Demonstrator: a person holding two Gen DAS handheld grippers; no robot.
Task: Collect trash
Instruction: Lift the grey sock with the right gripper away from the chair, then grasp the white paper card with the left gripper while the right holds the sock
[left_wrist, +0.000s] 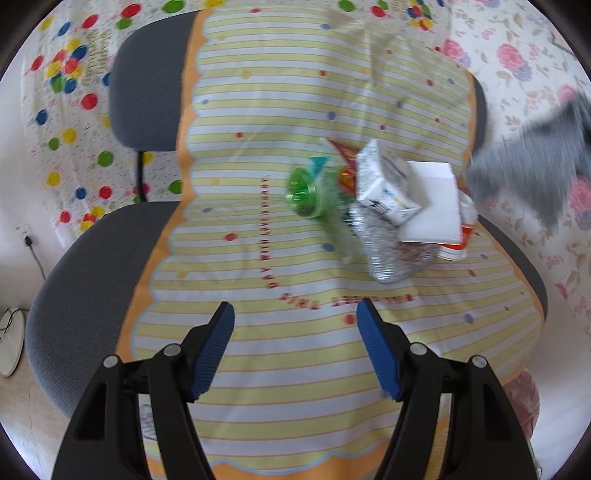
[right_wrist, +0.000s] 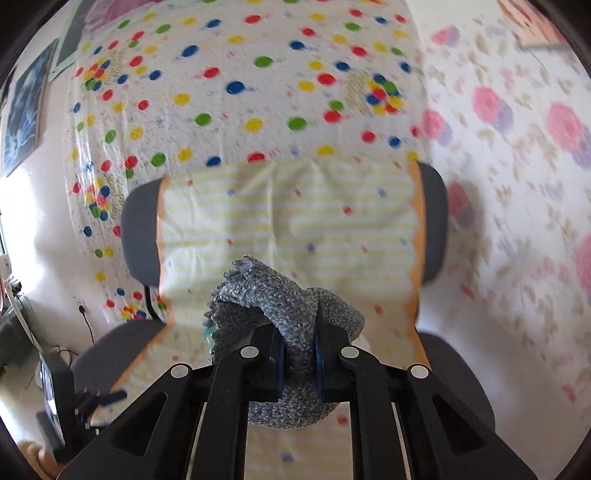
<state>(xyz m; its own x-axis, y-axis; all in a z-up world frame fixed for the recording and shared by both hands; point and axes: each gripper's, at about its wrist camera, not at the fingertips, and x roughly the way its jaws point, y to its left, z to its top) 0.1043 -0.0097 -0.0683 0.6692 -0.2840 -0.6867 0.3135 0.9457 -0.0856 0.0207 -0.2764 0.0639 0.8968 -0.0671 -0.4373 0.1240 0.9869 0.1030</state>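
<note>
Left wrist view: left gripper (left_wrist: 295, 314) at lower centre, blue pads spread wide, nothing between them, hovering over striped cloth (left_wrist: 295, 369) draped on grey chair (left_wrist: 85, 266). Trash pile right of centre: green plastic bottle (left_wrist: 304, 194) lying on its side, white carton (left_wrist: 384, 188) tilted on top, flat white card (left_wrist: 436, 199) just beside it, crumpled silver foil (left_wrist: 388, 254) underneath, paper cup (left_wrist: 458, 243) at the pile's right edge. Grey knitted cloth (left_wrist: 535, 166) blurred at right edge.

Right wrist view: right gripper (right_wrist: 299, 354) at lower centre, clamped tight on grey knitted cloth (right_wrist: 280, 302), fabric bunched above and below the pads. Chair back behind, upper centre. Dotted sheet (right_wrist: 240, 74) across the top, floral sheet (right_wrist: 517, 147) at right.
</note>
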